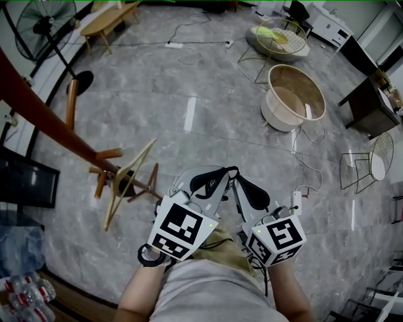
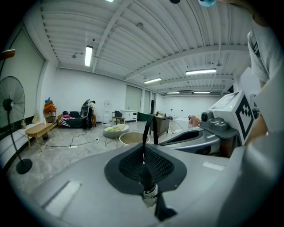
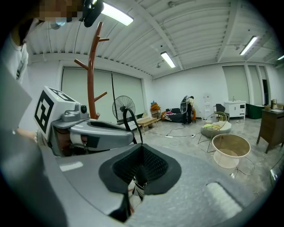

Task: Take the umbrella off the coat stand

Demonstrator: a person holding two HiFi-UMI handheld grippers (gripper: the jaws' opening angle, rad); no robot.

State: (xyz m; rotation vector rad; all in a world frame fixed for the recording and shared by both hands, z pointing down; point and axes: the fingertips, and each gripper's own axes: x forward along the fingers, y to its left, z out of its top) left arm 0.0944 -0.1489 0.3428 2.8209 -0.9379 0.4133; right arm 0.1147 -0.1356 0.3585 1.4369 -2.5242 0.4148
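left gripper (image 1: 220, 177), right gripper (image 1: 247, 188): jaws closed, empty | coat stand (image 1: 38, 110) well left of jaws | risk: we see no umbrella, may reach blind and topple the stand

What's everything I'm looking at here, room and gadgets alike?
coat stand: one, reddish-brown, left side
floor fan: one, black, far left corner
bench: one, light wood, beside the fan
round basket: one, beige, right of centre
cushioned round chair: one, yellow-green cushion, far end
desk: one, dark, right edge
wire stool: one, dark frame, right edge
bottles: several, clear, near left corner
left gripper: one, grey, shut, close to the person
right gripper: one, grey, shut, beside the left one
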